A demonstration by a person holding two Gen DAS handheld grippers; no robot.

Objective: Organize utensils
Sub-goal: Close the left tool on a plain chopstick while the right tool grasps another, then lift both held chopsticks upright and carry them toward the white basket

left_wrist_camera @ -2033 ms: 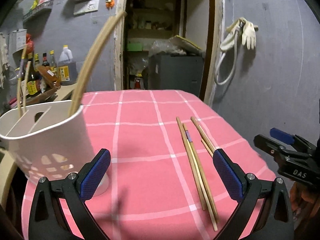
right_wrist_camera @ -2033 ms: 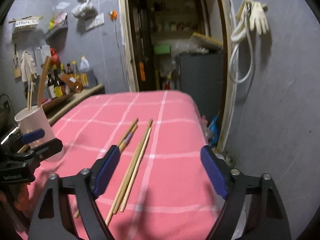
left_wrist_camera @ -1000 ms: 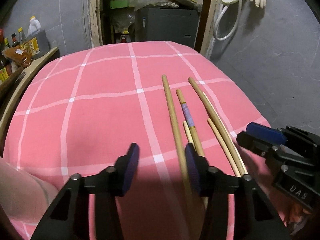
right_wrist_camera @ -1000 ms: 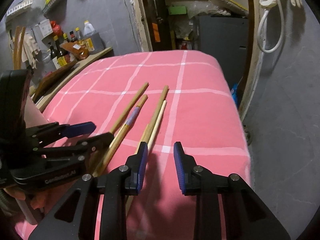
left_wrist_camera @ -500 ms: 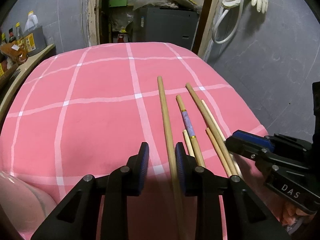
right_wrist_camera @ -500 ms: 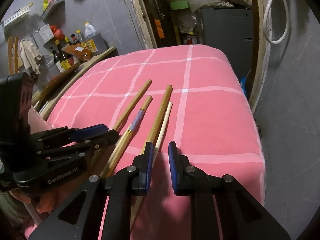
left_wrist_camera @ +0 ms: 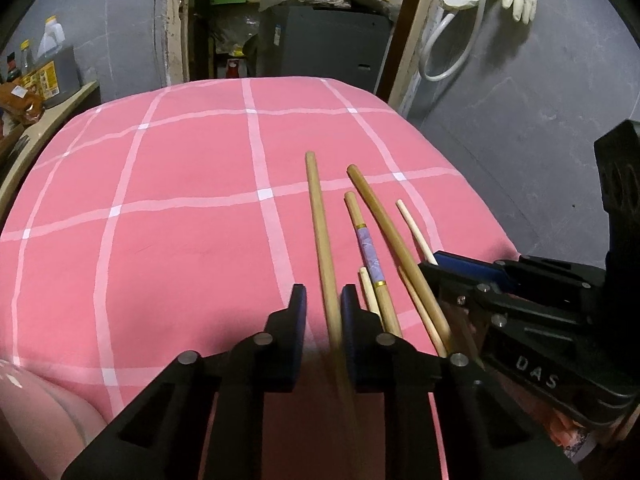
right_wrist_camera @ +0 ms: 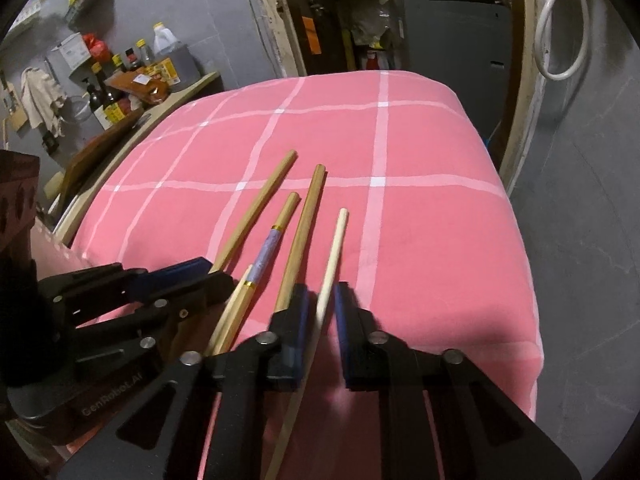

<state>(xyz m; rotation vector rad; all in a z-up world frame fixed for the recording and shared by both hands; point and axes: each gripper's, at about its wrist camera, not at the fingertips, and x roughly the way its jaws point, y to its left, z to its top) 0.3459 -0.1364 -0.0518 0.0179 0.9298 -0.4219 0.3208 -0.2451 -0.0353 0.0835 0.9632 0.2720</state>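
Several wooden chopsticks lie side by side on the pink checked tablecloth [left_wrist_camera: 180,240]. My left gripper [left_wrist_camera: 323,306] straddles the leftmost long tan chopstick [left_wrist_camera: 318,216]. Its jaws are closing; the stick rests against the right pad and a sliver of cloth shows at the left pad. My right gripper [right_wrist_camera: 321,306] has its jaws drawn in on the thin pale chopstick [right_wrist_camera: 334,248] at the right of the row. Between those two lie a chopstick with a purple band [right_wrist_camera: 272,240] and a darker tan one [right_wrist_camera: 304,220]. The two grippers sit close together, the left gripper [right_wrist_camera: 214,272] just left of the right one.
The cloth drops off to a grey floor [right_wrist_camera: 580,240] on the right. A shelf with bottles [right_wrist_camera: 120,92] runs along the left. A pale basket rim [left_wrist_camera: 40,408] shows blurred at the lower left. A doorway and dark cabinet [left_wrist_camera: 328,40] stand behind the table.
Both grippers have tipped down over the chopsticks and their jaws have narrowed from wide apart to nearly together, each around one stick. The white basket has slid out to the left edge.
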